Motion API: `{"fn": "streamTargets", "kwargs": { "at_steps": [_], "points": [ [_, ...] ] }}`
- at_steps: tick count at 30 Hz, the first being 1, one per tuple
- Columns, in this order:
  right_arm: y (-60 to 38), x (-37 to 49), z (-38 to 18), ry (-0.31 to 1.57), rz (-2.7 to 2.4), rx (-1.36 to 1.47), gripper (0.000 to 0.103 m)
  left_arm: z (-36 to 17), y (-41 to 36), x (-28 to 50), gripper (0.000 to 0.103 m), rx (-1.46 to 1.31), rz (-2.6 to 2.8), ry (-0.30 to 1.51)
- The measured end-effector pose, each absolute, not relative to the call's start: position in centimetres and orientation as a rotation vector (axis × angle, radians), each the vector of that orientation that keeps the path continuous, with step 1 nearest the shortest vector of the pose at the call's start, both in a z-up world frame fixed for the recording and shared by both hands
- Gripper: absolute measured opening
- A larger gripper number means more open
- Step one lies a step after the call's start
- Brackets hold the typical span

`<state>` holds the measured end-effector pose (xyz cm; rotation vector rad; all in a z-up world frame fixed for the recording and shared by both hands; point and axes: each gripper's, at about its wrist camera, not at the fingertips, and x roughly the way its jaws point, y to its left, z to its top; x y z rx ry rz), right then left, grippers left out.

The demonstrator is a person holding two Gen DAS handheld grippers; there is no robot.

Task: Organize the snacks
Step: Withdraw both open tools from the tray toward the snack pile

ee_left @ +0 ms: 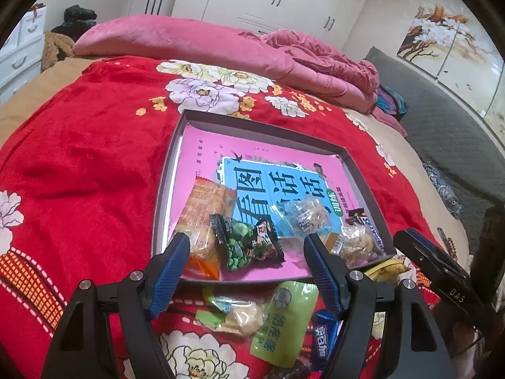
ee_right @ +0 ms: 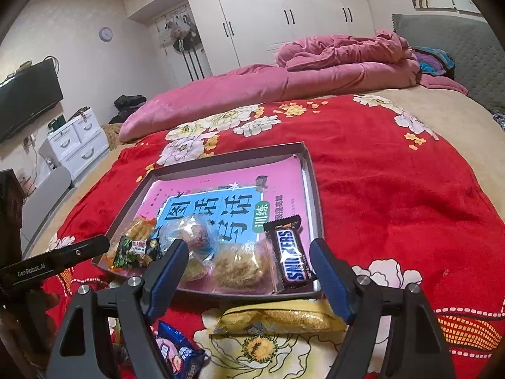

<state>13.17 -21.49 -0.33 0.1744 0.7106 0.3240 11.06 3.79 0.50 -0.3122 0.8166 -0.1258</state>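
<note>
Left wrist view is showing a shallow dark tray lying on a red flowered blanket on a bed, with a pink book covering its floor. Along the tray's near edge, going left to right, an orange snack packet is sitting by the near left corner, a green pea packet is lying just beside it, a clear wrapped sweet is resting further along, and a clear bag of brown bits is lying near the near right corner, with a chocolate bar just behind it. The left gripper is hanging over that near edge with its jaws apart and nothing clamped between them. On the blanket in front of the tray, a small clear wrapped snack, a green packet and a blue packet are lying close together.

In the right wrist view, the right gripper is hovering over the tray's near edge, jaws wide apart and gripping nothing; the bag of brown bits and the chocolate bar are showing between its fingers. A yellow packet is lying on the blanket just outside the tray's near edge, and a blue biscuit packet is lying further left. The left gripper's dark body is reaching in at the left edge of this view.
</note>
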Motion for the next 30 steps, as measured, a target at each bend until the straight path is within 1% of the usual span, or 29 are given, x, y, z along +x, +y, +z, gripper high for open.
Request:
{"fn": "streamTargets", "kwargs": {
  "at_steps": [30],
  "points": [
    [-20.1,8.8,-0.9,0.773,0.391,0.112,0.081,0.2,2.8,6.8,0.076,-0.256,-0.131,0.878]
  ]
}}
